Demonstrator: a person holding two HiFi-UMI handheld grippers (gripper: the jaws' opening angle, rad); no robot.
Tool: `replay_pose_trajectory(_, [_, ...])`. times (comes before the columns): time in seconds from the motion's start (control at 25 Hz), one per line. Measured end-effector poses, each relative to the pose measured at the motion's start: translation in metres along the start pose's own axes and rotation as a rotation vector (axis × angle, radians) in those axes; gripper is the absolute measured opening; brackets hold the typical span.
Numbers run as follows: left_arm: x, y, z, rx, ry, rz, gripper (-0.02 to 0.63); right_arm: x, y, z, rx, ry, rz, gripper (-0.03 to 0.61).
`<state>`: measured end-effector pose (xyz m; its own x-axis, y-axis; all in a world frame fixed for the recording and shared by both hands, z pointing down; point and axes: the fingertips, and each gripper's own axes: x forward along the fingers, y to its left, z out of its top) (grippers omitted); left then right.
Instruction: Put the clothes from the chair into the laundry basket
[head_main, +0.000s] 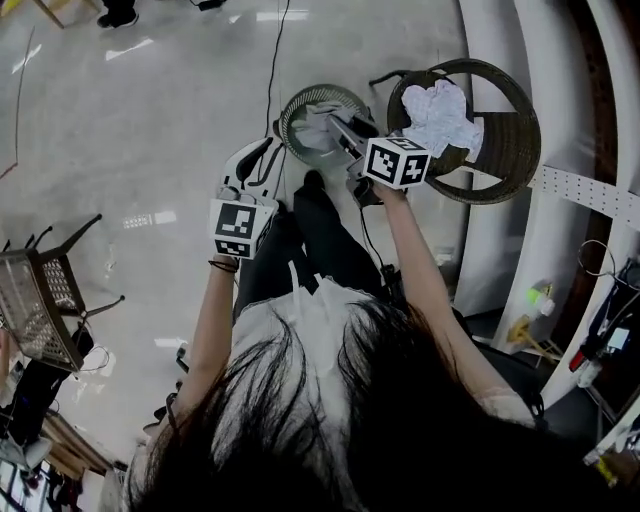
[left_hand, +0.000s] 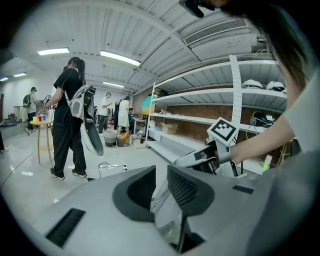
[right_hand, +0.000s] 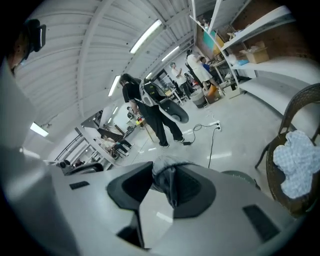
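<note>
Left gripper (left_hand: 161, 172) and right gripper (right_hand: 165, 176): jaws of each clamped on cloth (right_hand: 161, 168).
Laundry basket (head_main: 287, 115) is set beside wicker chair (head_main: 520, 130), upper right; white garment (head_main: 440, 115) is left there.

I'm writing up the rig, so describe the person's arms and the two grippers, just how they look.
The left gripper and right gripper have pale grey bodies with dark fingers, each carrying a cube of black-and-white square markers. Forearms are bare; a dark band circles the left wrist. The top is white.
</note>
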<state>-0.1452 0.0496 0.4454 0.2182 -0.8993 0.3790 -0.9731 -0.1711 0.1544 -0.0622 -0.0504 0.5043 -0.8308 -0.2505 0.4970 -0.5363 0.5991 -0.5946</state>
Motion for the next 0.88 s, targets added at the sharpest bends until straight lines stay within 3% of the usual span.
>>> replay_pose_trajectory(0.28, [0.031, 0.011, -0.029, -0.029, 0.05, 0.033, 0.084, 0.06, -0.042, -0.049, -0.088, 0.19, -0.003, 0.127])
replay_pose_trajectory(0.88, [0.1, 0.064, -0.114, -0.123, 0.176, 0.103, 0.084, 0.169, -0.162, -0.145, -0.237, 0.513, -0.097, 0.127])
